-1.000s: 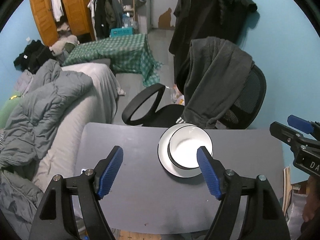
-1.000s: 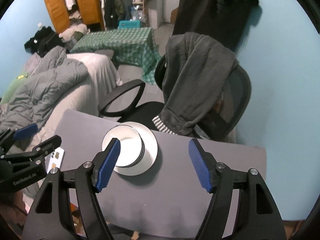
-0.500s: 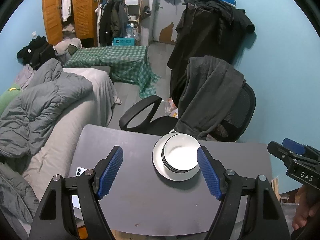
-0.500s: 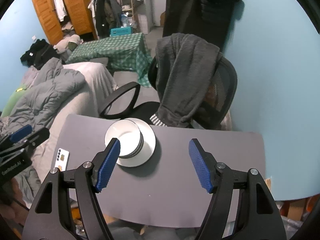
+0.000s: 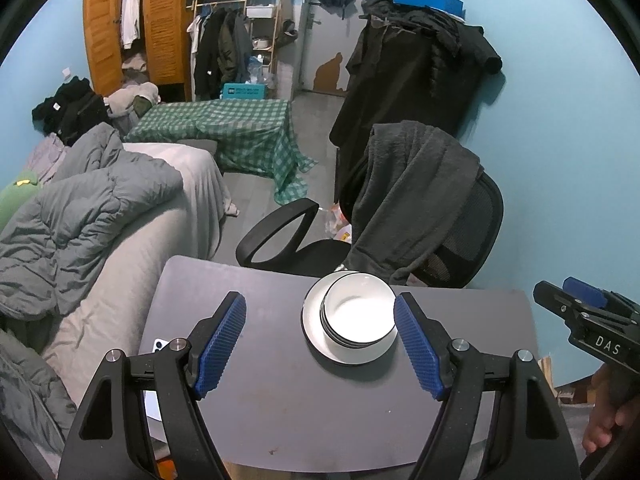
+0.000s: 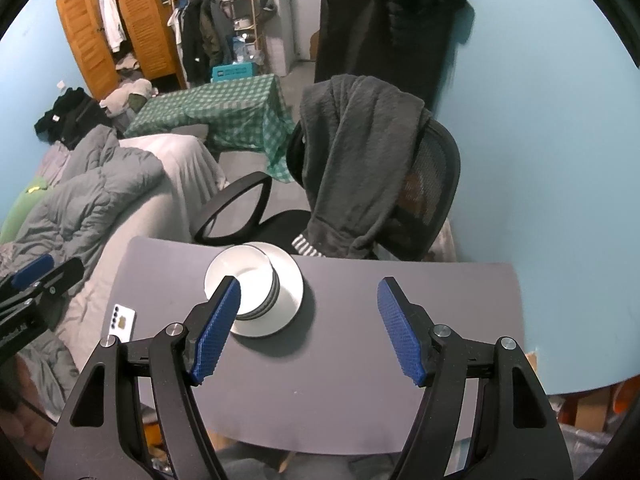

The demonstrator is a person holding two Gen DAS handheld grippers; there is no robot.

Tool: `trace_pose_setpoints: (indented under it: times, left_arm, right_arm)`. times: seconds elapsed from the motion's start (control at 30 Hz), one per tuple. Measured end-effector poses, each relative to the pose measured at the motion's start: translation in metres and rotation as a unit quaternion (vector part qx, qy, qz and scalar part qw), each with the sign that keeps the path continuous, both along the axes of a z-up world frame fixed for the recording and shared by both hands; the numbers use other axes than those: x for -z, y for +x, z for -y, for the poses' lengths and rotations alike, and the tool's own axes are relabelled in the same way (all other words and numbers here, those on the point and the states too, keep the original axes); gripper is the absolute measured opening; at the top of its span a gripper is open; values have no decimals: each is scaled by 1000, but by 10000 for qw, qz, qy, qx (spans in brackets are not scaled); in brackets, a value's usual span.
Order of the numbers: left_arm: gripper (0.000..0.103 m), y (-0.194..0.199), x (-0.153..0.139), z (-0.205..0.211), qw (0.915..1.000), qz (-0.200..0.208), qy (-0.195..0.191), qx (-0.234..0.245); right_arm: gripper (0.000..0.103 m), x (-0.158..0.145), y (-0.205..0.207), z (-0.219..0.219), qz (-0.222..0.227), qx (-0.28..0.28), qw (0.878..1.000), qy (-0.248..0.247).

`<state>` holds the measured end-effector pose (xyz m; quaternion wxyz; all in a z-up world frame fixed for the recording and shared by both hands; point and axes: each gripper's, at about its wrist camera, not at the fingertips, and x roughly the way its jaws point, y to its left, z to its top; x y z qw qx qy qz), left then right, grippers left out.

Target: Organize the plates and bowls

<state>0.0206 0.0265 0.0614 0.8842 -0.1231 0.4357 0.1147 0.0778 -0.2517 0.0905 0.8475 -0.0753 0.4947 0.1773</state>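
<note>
Two hand-held grippers are held above a grey table with stacked bowls on a plate.

Nearest, the left gripper (image 5: 320, 340) is seen with its blue-padded jaws spread wide and nothing gripped between them. The right gripper (image 6: 308, 328) is likewise held wide open and empty. Both are raised clear of the grey table (image 5: 280, 400). At the table's left edge a white phone (image 6: 122, 320) is laid flat. Towards the far edge of the table a stack of white bowls (image 5: 358, 316) is set inside a white plate (image 5: 316, 340), well apart from the phone. Just behind the table a black office chair (image 5: 472, 232) is placed, with a dark grey garment (image 5: 408, 184) draped over its back. To the left a bed with a grey duvet (image 5: 80, 216) is seen. Further back a green checked cloth (image 5: 232, 136) is spread, and a wooden wardrobe (image 5: 160, 20) stands against the blue wall.
</note>
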Motion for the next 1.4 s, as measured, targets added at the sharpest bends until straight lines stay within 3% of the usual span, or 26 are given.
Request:
trace_pose_setpoints:
  times: [0.37, 1.4]
  left_arm:
    - [78, 0, 5, 0, 9997, -92, -234, -3]
    - [78, 2, -4, 10, 9999, 36, -94, 42]
  right_arm:
    - [70, 1, -1, 4, -55, 55, 10000, 12]
    - [70, 2, -1, 8, -69, 55, 10000, 10]
